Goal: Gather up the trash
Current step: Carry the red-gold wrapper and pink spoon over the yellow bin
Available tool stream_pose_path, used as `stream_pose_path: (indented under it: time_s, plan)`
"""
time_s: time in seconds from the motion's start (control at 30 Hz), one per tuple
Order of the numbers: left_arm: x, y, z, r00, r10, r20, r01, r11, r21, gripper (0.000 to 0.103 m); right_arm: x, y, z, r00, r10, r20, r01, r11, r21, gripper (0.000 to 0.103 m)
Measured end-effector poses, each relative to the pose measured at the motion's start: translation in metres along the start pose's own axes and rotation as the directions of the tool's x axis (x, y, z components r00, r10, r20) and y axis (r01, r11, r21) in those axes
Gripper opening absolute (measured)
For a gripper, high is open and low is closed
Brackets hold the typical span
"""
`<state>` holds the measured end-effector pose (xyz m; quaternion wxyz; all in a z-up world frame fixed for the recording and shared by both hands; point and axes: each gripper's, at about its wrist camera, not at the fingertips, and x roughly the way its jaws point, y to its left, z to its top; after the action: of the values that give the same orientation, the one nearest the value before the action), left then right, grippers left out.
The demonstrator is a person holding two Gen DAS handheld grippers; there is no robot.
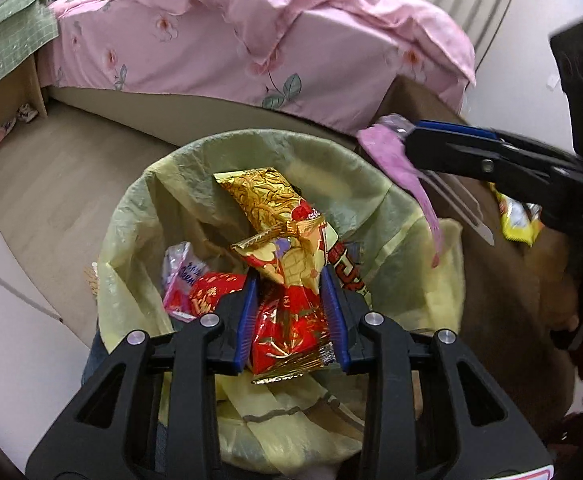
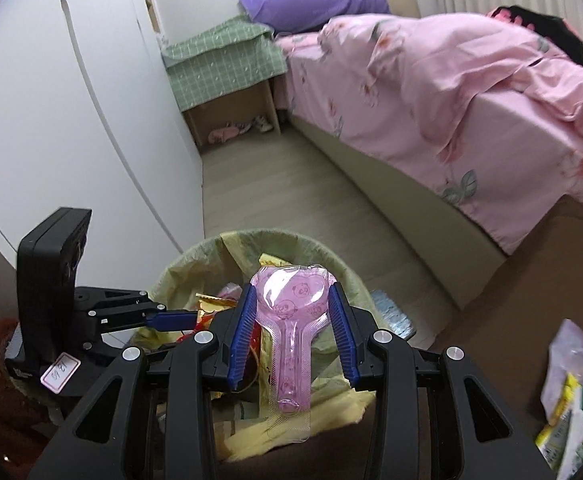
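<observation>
A bin lined with a yellow-green bag (image 1: pixel 139 216) stands below both grippers, with several snack wrappers inside. My left gripper (image 1: pixel 289 280) is shut on a red-and-gold snack wrapper (image 1: pixel 291 320), held right over the bin's opening. From the right, my right gripper (image 1: pixel 407 132) reaches toward the bin's far rim, shut on a pink see-through plastic package (image 1: pixel 395 156). In the right wrist view that gripper (image 2: pixel 291 288) pinches the panda-printed, spoon-shaped package (image 2: pixel 291 344) by its wide end above the bin (image 2: pixel 195 256). The left gripper (image 2: pixel 179 318) shows at the left there.
A bed with a pink floral cover (image 1: pixel 251 52) runs behind the bin. A nightstand under a green cloth (image 2: pixel 219 52) and a white wardrobe (image 2: pixel 71 100) border the wooden floor (image 2: pixel 271 188). Loose wrappers (image 2: pixel 567 400) lie at the right, among them a yellow packet (image 1: pixel 519 220).
</observation>
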<state>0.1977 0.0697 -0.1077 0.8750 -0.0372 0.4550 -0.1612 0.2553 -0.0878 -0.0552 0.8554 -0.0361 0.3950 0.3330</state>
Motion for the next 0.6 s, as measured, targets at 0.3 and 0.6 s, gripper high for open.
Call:
stream_pose_path:
  time_s: [0.3, 0.6]
  plan:
    - [-0.004, 0.013, -0.004, 1.0, -0.024, 0.009, 0.025, 0.999, -0.041, 0.031, 0.024, -0.01, -0.002, 0.998, 0.036, -0.044, -0.034, 0.998, 0.048, 0.036]
    - [-0.034, 0.034, -0.003, 0.996, -0.053, 0.07, 0.063, 0.986, -0.155, 0.053, 0.019, -0.016, -0.009, 0.997, 0.073, -0.034, -0.068, 0.99, 0.122, 0.046]
